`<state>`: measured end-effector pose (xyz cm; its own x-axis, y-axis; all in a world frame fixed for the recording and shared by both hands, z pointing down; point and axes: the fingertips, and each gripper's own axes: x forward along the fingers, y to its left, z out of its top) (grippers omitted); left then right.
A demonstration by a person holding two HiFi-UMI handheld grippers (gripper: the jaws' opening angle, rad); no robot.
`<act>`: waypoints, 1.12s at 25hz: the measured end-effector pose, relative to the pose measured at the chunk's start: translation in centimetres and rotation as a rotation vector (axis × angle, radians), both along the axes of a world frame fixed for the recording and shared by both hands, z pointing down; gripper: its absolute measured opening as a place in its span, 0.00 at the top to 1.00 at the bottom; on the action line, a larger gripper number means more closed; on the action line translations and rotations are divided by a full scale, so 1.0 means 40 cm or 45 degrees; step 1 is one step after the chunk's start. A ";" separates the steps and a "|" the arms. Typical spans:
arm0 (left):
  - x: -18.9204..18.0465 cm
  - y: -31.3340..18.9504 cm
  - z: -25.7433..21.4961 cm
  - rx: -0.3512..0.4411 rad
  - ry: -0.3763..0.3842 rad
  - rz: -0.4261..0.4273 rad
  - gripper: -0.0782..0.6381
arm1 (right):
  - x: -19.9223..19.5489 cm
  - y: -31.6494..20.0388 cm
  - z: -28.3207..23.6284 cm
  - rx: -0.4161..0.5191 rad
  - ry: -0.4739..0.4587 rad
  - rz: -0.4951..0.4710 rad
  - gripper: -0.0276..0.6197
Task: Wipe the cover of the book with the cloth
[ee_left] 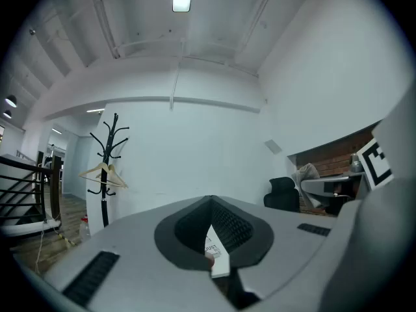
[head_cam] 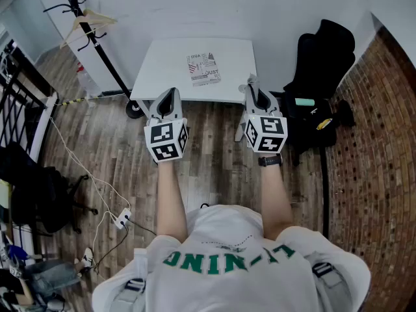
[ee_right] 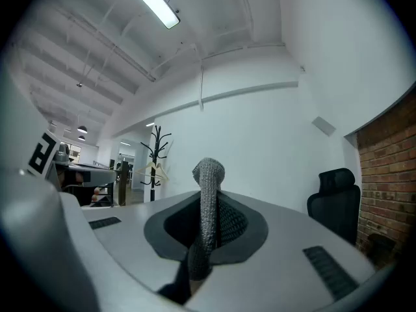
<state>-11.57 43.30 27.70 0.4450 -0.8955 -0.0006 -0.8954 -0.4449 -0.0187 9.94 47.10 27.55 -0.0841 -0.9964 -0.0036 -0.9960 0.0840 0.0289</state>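
While the book (head_cam: 203,69) lies flat on the white tabletop (head_cam: 162,60), left gripper (head_cam: 170,93) near the book, jaws closed together on nothing, right gripper (head_cam: 253,88) beside the book, jaws clamped on grey knitted cloth (ee_right: 208,194)

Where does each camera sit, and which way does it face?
Head view: on the head, facing steeply down at table, book; arms, torso show.
Left gripper view: on left gripper, jaws together, facing book, wall.
Right gripper view: on right gripper, clamping cloth, facing wall.
Shared: both gripper views show coat rack, black chair.
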 end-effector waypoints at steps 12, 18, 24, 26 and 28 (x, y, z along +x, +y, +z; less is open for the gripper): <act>-0.073 -0.151 0.066 -0.085 0.012 0.034 0.88 | -0.106 -0.130 0.066 -0.048 -0.021 0.014 0.91; -0.046 -0.245 0.124 -0.129 0.002 0.088 0.88 | -0.123 -0.237 0.125 -0.090 -0.075 -0.021 0.91; -0.003 -0.435 0.156 -0.129 0.041 0.052 0.88 | -0.117 -0.451 0.160 -0.054 -0.116 -0.139 0.91; 0.015 -0.520 0.162 -0.115 0.013 0.019 0.88 | -0.105 -0.539 0.170 -0.066 -0.112 -0.169 0.91; 0.039 -0.605 0.152 -0.092 -0.022 -0.016 0.88 | -0.090 -0.639 0.162 -0.079 -0.106 -0.216 0.91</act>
